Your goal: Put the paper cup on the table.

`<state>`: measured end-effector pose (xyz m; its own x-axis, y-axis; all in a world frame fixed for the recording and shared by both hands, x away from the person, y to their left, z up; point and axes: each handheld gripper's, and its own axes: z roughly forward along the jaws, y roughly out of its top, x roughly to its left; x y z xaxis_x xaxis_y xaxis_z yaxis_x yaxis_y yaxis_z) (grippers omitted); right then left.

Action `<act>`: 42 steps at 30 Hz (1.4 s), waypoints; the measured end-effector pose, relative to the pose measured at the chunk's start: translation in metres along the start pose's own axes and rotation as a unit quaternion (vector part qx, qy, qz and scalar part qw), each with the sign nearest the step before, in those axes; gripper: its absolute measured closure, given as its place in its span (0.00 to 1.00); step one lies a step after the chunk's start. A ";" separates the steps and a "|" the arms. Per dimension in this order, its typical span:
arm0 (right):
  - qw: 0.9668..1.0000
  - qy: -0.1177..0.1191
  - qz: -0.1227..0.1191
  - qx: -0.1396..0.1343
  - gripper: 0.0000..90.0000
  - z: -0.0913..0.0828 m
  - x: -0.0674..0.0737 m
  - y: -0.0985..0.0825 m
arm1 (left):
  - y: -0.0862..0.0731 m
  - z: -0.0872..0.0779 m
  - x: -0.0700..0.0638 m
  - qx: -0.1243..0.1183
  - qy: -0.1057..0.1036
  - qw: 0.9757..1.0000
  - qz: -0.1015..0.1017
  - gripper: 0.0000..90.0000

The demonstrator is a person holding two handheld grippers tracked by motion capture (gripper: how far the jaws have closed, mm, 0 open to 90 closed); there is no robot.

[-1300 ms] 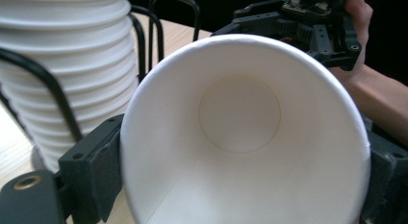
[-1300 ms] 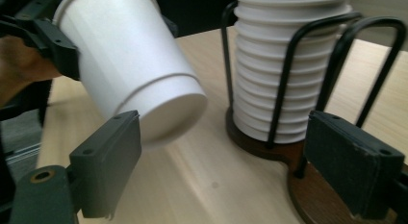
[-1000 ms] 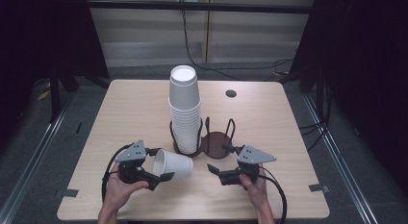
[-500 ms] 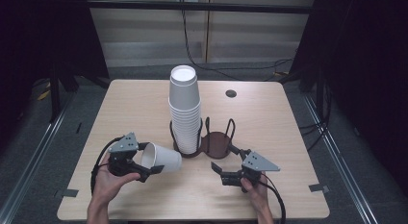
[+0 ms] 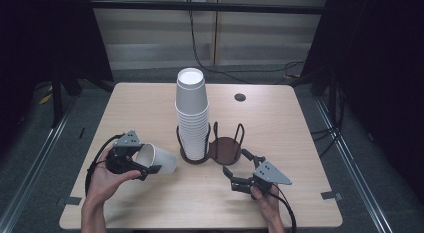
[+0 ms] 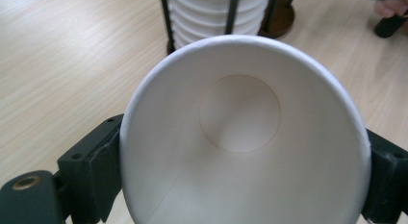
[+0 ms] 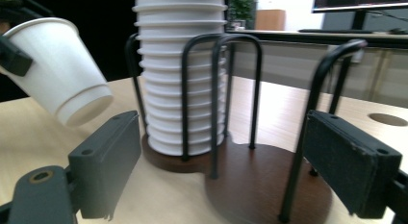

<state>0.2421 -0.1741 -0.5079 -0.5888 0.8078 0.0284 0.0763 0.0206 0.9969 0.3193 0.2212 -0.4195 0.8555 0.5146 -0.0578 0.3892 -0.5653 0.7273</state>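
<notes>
the left tool (image 5: 150,163) is clamped on a white paper cup (image 5: 156,158), its jaws pressing the cup's wall from both sides near the rim. the cup is held off the desk (image 5: 150,108), tilted on its side, with its base pointing toward the rack (image 5: 212,148) and its mouth toward the hand (image 5: 102,175). in the left tool's view the cup (image 6: 245,132) opens straight at the camera, round bottom in sight, a black jaw at each side of it.

the stack (image 5: 191,113) of white cups stands upright in the left bay of the dark wire rack; the right bay holds nothing. the held cup sits just left of the stack, apart from it.

the right tool (image 5: 239,169) lies low near the desk, in front of the rack's right bay, jaws apart with nothing between the pads. its view looks at the rack (image 7: 269,180) and stack (image 7: 180,75), with the held cup (image 7: 62,70) to the left.
</notes>
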 end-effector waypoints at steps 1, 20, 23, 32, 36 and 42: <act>1.000 -0.005 -0.002 0.000 0.14 0.000 0.000 0.000 | 0.001 0.000 0.002 0.003 -0.001 1.000 -0.002 0.10; 1.000 -0.013 0.011 -0.019 0.15 0.000 0.001 -0.003 | 0.023 -0.001 0.030 0.086 0.049 0.995 0.003 0.10; 0.999 -0.019 0.001 -0.033 0.15 -0.003 0.003 -0.004 | 0.021 0.005 0.039 0.104 0.059 0.993 0.000 0.10; 0.999 -0.022 0.001 -0.034 0.15 -0.003 0.004 -0.004 | 0.025 0.002 0.051 0.162 0.079 0.984 -0.007 0.09; 0.999 -0.021 0.001 -0.034 0.18 -0.003 0.004 -0.004 | 0.027 -0.003 0.055 0.175 0.085 0.981 -0.008 0.09; 0.999 -0.022 0.001 -0.034 0.17 -0.003 0.004 -0.004 | 0.030 -0.001 0.061 0.195 0.089 0.977 -0.009 0.09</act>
<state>0.2370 -0.1729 -0.5119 -0.5533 0.8325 0.0283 0.0211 -0.0199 0.9996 0.3824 0.2361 -0.4011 0.7879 0.6109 0.0773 0.5336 -0.7400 0.4095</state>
